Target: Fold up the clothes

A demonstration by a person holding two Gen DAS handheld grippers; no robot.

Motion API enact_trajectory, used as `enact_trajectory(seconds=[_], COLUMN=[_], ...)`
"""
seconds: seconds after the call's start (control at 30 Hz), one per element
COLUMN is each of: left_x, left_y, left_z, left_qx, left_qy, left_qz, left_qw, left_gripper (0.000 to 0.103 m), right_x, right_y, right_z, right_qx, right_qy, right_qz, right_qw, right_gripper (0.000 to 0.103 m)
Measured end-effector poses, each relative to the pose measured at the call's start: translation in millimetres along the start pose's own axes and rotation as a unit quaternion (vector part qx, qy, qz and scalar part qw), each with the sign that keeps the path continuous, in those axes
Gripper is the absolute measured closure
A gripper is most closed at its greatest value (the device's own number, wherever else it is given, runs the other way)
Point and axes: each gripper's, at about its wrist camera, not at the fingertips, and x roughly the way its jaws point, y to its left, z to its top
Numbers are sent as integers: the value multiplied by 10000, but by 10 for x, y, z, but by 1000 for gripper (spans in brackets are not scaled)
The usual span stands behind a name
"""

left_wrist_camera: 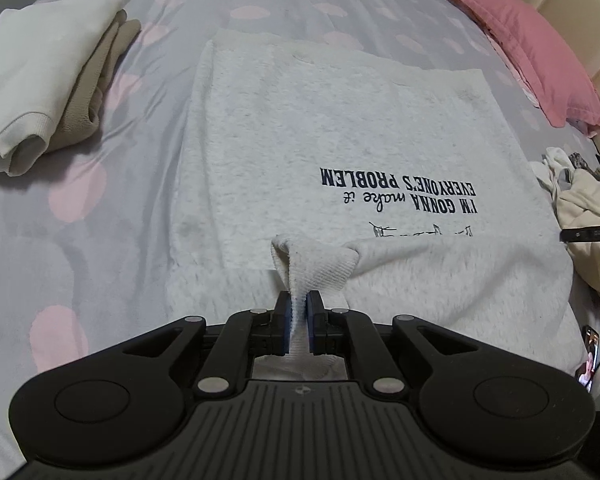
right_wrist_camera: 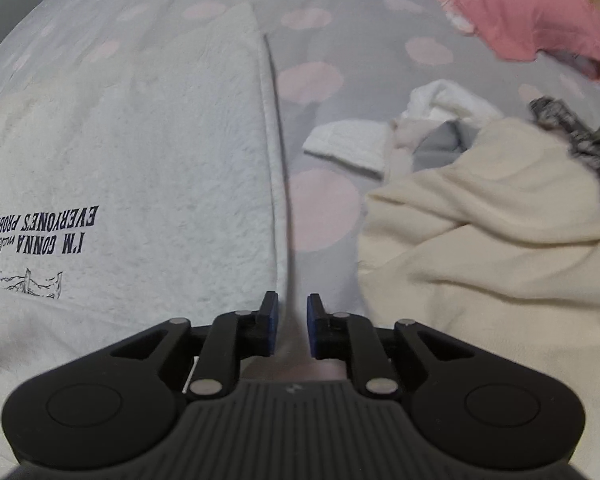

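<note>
**Sweatshirt flat on bed, cuff pinched**

Bed sheet point(left_wrist_camera: 148, 208), grey w/ pink dots; pink pillow point(left_wrist_camera: 532, 52) at far right. Grey sweatshirt point(left_wrist_camera: 320, 128) lies flat mid-bed. Left gripper point(left_wrist_camera: 299, 302) pinches its ribbed cuff point(left_wrist_camera: 300, 268). Right gripper point(right_wrist_camera: 292, 306) slightly spread, holding nothing, beside sweatshirt edge.

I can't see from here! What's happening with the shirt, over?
Left gripper pinching sweatshirt cuff. Right gripper open, empty, beside its edge. Unfolded pile close right.

Dim, flat indoor light with soft shadows; fisheye bending and dark corners; the right view slightly blurred.
</note>
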Motion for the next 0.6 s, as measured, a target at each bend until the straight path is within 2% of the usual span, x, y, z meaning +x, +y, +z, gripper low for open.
enact_trajectory(seconds=[0.1,0.17,0.27,0.3,0.37,0.5,0.57,0.6], left_x=[7,13,22,28,39,71,92,102], left_y=[-15,-19,-33,-35,-34,-37,-44,-47], left_z=[-3,-1,-5,-9,-22,-60,-78,-85], left_qx=[18,19,60,72,81,130,174,193], left_qy=[9,13,29,45,80,168,213,230], left_qz=[53,66,88,96,110,144,168,173], left_qw=[10000,10000,9999,9999,9999,9997,9995,9994], left_gripper=[98,98,97,95,86,76,64,61], right_x=[-101,-150,-185,-192,-206,-44,57,107], right_y=[7,7,55,86,150,236,278,297], right_z=[-58,-113,-223,-263,-343,-425,-462,-478], right_qx=[20,116,108,16,-167,-437,-535,-567], right_qy=[-82,-56,62,98,170,320,414,432], right_qz=[176,451,783,779,769,667,626,582], right_qw=[9998,9989,9969,9969,9968,9963,9957,9958], right_gripper=[79,68,67,66,67,67,66,65])
